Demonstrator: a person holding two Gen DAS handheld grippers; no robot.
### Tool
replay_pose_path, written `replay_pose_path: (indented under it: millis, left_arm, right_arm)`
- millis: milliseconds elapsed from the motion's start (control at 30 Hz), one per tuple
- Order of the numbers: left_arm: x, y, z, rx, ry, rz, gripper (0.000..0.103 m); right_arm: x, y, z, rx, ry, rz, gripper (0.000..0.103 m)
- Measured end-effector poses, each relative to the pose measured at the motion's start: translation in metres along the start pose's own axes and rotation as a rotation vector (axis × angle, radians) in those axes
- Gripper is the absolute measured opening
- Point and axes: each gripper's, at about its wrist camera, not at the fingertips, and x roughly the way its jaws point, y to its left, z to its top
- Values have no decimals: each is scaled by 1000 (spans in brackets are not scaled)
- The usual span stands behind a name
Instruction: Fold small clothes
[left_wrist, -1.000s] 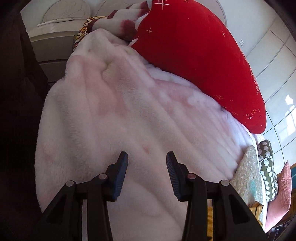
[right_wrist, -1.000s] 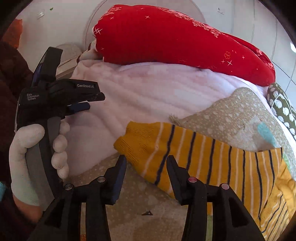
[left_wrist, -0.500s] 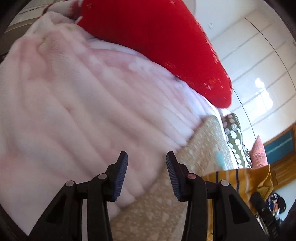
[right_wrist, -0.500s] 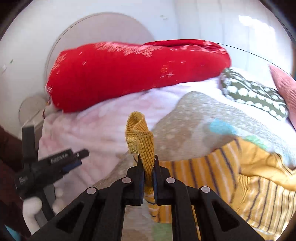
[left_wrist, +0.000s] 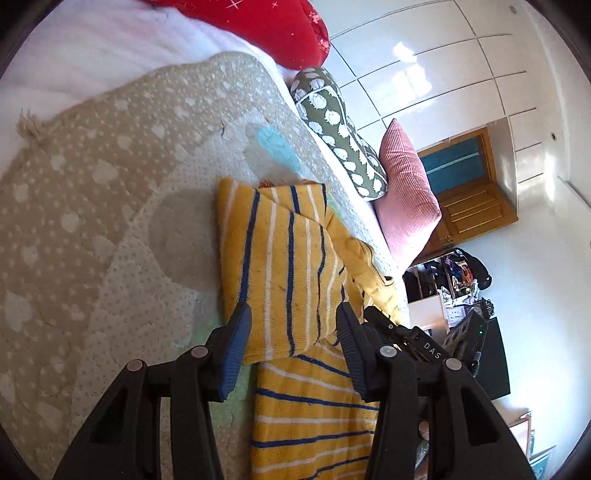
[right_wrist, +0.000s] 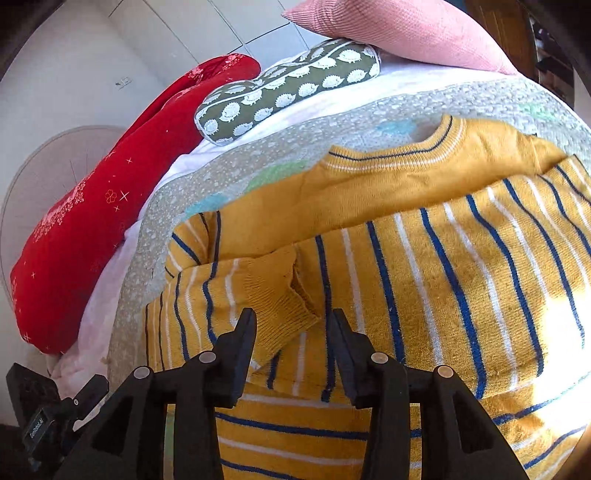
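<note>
A small yellow sweater (right_wrist: 443, 266) with blue and white stripes lies on a beige dotted mat (left_wrist: 92, 221). Its left sleeve (right_wrist: 236, 291) is folded across the chest, the ribbed cuff (right_wrist: 284, 299) lying just ahead of my right gripper (right_wrist: 291, 325), which is open and empty. In the left wrist view the folded sleeve (left_wrist: 273, 258) lies on the sweater body (left_wrist: 310, 417). My left gripper (left_wrist: 291, 325) is open and empty, just above the sleeve's near end. The right gripper's body (left_wrist: 417, 343) shows behind the left one.
A red cushion (right_wrist: 99, 199), a green patterned bolster (right_wrist: 288, 88) and a pink pillow (right_wrist: 399, 29) lie along the far side of the bed. A pale pink blanket (left_wrist: 92, 55) lies beyond the mat. A wooden door (left_wrist: 469, 195) and cluttered shelves (left_wrist: 454, 280) stand to the right.
The right gripper, shut on the cuff half a second ago, has carried the sleeve over the body and opened, leaving it there. The left gripper swung from the blanket to over the sweater.
</note>
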Motion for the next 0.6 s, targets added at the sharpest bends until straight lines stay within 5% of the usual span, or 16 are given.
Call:
replay_pose_path:
  millis: [233, 267, 300, 400, 600]
  left_arm:
    - [7, 6, -4, -16, 31, 9, 46]
    - [8, 5, -6, -14, 36, 9, 46]
    - [8, 5, -7, -13, 38, 8, 46]
    - [8, 1, -10, -13, 50, -42, 47]
    - [0, -21, -19, 37, 13, -94, 60]
  right_arm:
    - [34, 9, -6, 12, 22, 32, 50]
    - [34, 10, -5, 12, 12, 56, 20]
    - [32, 12, -1, 18, 12, 93, 7]
    - [6, 20, 8, 7, -51, 153, 8]
    - [-69, 17, 31, -46, -243, 93, 8]
